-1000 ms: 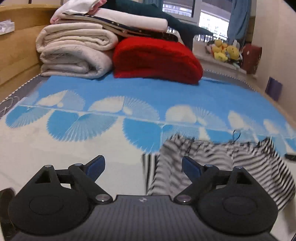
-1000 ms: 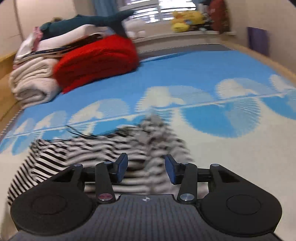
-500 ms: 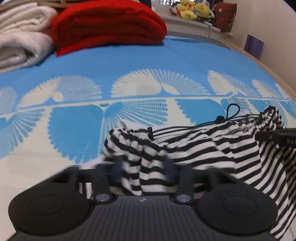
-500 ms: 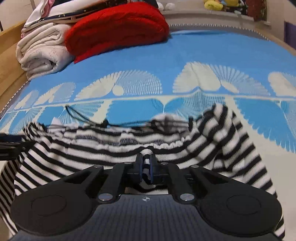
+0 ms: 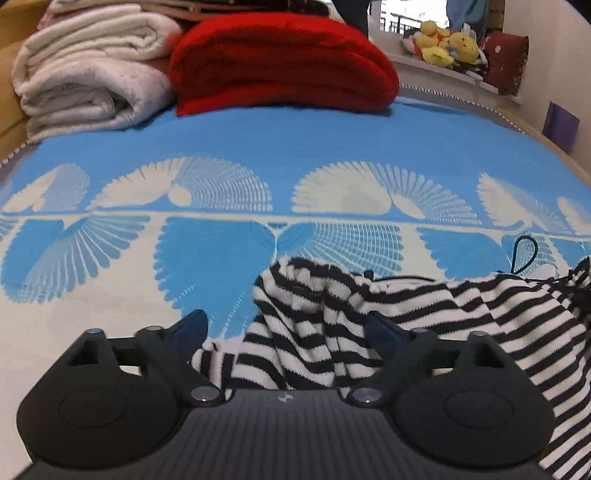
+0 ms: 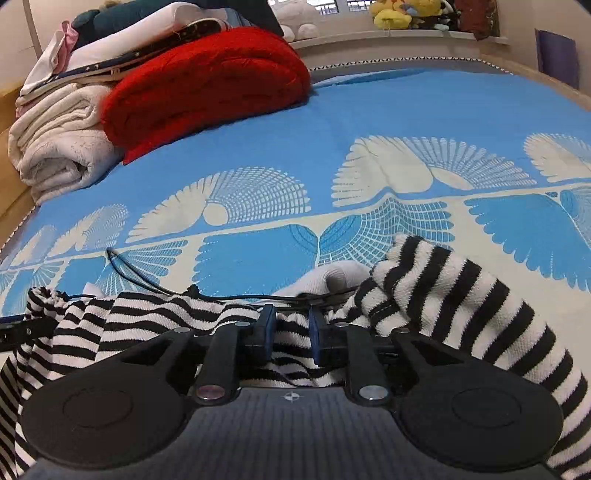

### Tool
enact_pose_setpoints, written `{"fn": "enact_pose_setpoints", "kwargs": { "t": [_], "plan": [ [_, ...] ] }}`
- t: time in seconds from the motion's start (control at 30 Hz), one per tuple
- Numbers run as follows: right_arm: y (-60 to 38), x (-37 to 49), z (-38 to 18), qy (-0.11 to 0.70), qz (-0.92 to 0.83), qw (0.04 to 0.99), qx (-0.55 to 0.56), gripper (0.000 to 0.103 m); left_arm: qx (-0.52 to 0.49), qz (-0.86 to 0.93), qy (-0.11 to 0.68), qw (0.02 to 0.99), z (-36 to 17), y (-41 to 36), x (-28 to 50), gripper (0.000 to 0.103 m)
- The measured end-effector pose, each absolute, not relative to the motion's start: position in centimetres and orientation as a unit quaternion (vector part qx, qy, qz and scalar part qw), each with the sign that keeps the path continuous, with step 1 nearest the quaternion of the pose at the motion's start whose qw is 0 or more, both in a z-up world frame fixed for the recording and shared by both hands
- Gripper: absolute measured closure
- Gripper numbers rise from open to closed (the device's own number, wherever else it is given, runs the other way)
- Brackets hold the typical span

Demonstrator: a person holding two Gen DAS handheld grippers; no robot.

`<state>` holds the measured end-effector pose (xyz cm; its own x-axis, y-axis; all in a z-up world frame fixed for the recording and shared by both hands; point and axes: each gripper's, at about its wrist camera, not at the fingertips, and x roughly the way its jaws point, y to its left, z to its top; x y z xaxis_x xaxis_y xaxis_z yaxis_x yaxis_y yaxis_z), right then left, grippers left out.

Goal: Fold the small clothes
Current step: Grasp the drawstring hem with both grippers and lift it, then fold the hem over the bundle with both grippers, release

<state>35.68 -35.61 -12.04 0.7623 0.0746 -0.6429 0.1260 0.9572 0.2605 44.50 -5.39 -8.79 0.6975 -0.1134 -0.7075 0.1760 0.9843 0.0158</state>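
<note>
- I read both views as bright and evenly daylit, light from the window behind.
- Strong fisheye bending at edges, corners vignetted.
- Slight softness overall; shadows faint.

Striped garment showing as coarse knitted cloth, bedspread as smooth woven cloth, red blanket at 12 o'clock as fuzzy knit, white quilt as soft matt cloth, left gripper as matt black plastic.

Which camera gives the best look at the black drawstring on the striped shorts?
The right wrist view: the black drawstring trails from the striped shorts across the blue bedspread. The left wrist view shows only a small loop of it at the frame's right edge.
</note>
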Motion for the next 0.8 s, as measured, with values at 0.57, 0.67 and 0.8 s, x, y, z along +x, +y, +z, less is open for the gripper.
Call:
{"fn": "enact_pose_setpoints", "kwargs": {
  "t": [0.57, 0.67, 0.8],
  "plan": [
    [-35.9, 34.3, -11.5, 0.381, -0.04, 0.923, 0.038, 0.047, 0.064, -0.015, 0.393, 0.917, -9.8, -1.5, 44.9, 0.0],
    [-35.7, 31.4, -8.2, 0.328, -0.028, 0.943, 0.049, 0.037, 0.063, -0.004, 0.381, 0.922, -7.8, -1.4, 43.0, 0.0],
    [-34.0, 24.8, -3.7, 0.259, -0.015, 0.965, 0.035, 0.009, 0.021, 0.002, 0.4, 0.916, -4.4, -0.8, 38.4, 0.0]
  ]
}}
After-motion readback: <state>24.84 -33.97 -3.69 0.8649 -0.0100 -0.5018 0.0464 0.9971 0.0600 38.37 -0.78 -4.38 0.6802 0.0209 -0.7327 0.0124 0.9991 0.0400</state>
